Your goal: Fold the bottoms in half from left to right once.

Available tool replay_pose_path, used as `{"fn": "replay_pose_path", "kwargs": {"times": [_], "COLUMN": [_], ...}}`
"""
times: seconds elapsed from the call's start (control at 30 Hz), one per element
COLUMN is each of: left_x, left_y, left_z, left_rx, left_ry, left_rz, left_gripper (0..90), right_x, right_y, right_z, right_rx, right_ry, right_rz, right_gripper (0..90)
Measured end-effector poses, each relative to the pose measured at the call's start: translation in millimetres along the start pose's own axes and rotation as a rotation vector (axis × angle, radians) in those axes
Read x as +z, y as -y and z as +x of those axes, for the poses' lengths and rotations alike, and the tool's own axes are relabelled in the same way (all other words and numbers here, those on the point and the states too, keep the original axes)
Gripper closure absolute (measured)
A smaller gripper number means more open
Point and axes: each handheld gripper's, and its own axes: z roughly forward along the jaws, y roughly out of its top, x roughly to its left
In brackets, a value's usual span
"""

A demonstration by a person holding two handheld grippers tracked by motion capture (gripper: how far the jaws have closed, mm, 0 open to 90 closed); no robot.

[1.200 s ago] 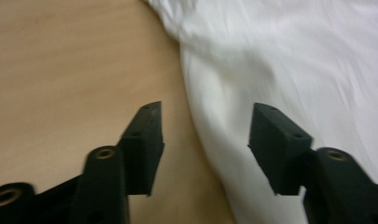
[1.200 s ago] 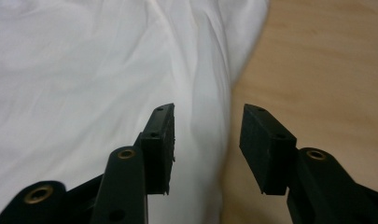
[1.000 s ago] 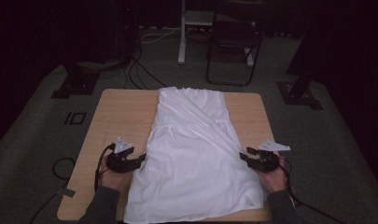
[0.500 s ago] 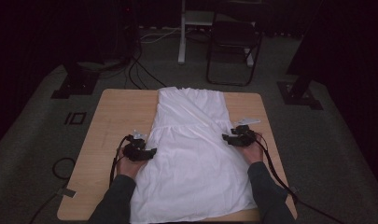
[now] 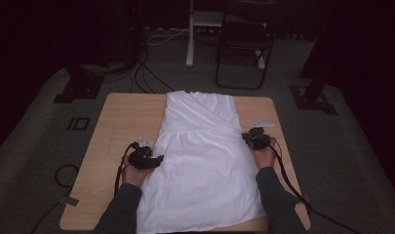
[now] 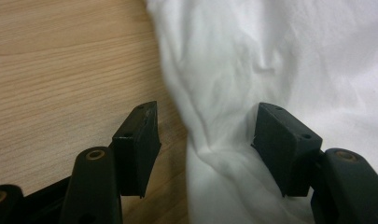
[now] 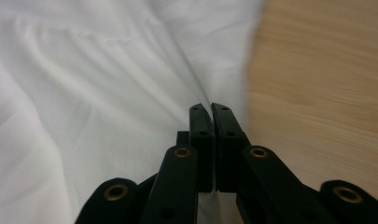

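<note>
**Grippers at the dress's side edges**

A white cotton dress (image 5: 205,161) lay flat on the light wooden table (image 5: 117,126). The left gripper (image 6: 205,135) stood spread, its jaws straddling the dress's left edge without pressing it. The right gripper (image 7: 210,109) had just been closing; its jaws were pressed together, pinching the fabric's right edge.

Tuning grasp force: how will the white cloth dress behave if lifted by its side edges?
The white cloth dress is probably floppy: it creases into folds where the right claw pinches its edge. It looks thin and light, so it would likely sag between grips. Pushed across the wooden table, it would bunch rather than slide.
</note>
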Motion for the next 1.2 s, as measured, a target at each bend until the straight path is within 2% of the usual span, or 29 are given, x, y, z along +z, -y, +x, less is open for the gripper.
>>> {"fn": "replay_pose_path", "kwargs": {"times": [0.07, 0.1, 0.17, 0.2, 0.23, 0.3, 0.37, 0.5, 0.53, 0.6, 0.73, 0.8, 0.87, 0.93, 1.0, 1.07, 1.13, 1.2], "left_x": [-0.3, -1.2, -2.9, -3.7, -5.2, -9.0, -14.2, -30.8, -37.7, -49.4, -69.2, -76.2, -80.1, -81.2, -82.6, -86.1, -87.4, -82.0], "left_y": [1.3, 1.9, 3.8, 5.1, 6.4, 9.3, 14.2, 33.0, 41.3, 53.7, 75.4, 84.0, 89.1, 88.7, 85.0, 76.2, 62.8, 47.8], "left_z": [-1.1, -0.9, 1.0, 1.2, 0.8, -0.9, -1.2, -4.2, -6.0, -10.0, -22.8, -27.1, -29.7, -29.2, -26.0, -21.5, -16.4, -11.1], "left_rx": [0.013, 0.010, -0.005, -0.006, 0.004, 0.026, 0.040, 0.049, 0.039, 0.035, 0.060, 0.066, 0.067, 0.066, 0.058, 0.039, 0.043, 0.047], "left_ry": [-0.013, 0.001, 0.051, 0.059, 0.055, 0.038, 0.029, 0.034, 0.046, 0.051, 0.050, 0.060, 0.070, 0.060, 0.058, 0.052, 0.044, 0.031], "left_rz": [-0.007, -0.009, -0.013, -0.019, -0.022, -0.022, -0.020, -0.021, -0.023, -0.016, -0.006, -0.005, -0.008, -0.009, -0.038, -0.092, -0.125, -0.139], "left_gripper": [42.4, 45.6, 65.6, 71.1, 76.7, 82.0, 83.5, 83.6, 83.6, 83.4, 82.7, 82.5, 82.1, 75.4, 61.9, 54.8, 52.4, 52.1], "right_x": [1.6, 4.3, 11.6, 15.2, 17.1, 15.8, 12.2, -2.1, -5.8, -18.9, -45.2, -57.0, -65.5, -69.8, -69.7, -69.2, -67.8, -62.7], "right_y": [1.9, 3.7, 8.3, 11.0, 13.6, 15.5, 18.3, 33.3, 36.8, 48.3, 72.0, 83.3, 91.0, 93.2, 89.9, 83.0, 70.2, 53.1], "right_z": [-4.8, -4.8, -1.9, -0.8, -0.1, -1.7, 0.3, 9.3, 11.6, 20.2, 35.4, 39.4, 40.9, 42.4, 43.6, 43.4, 43.4, 46.1], "right_rx": [0.013, 0.007, -0.014, -0.020, -0.012, 0.031, 0.021, 0.010, 0.008, -0.006, -0.031, -0.032, -0.009, -0.009, -0.023, -0.039, -0.032, -0.057], "right_ry": [-0.004, -0.020, -0.040, -0.046, -0.052, -0.067, -0.067, -0.096, -0.102, -0.122, -0.155, -0.168, -0.179, -0.180, -0.174, -0.172, -0.191, -0.209], "right_rz": [0.016, 0.024, 0.061, 0.078, 0.074, 0.074, 0.077, 0.062, 0.061, 0.063, 0.062, 0.057, 0.059, 0.070, 0.079, 0.038, 0.004, -0.023], "right_gripper": [87.2, 86.9, 86.9, 87.3, 88.0, 88.2, 88.2, 88.3, 88.2, 88.2, 88.1, 87.7, 87.0, 83.2, 65.5, 56.9, 51.1, 49.6]}}
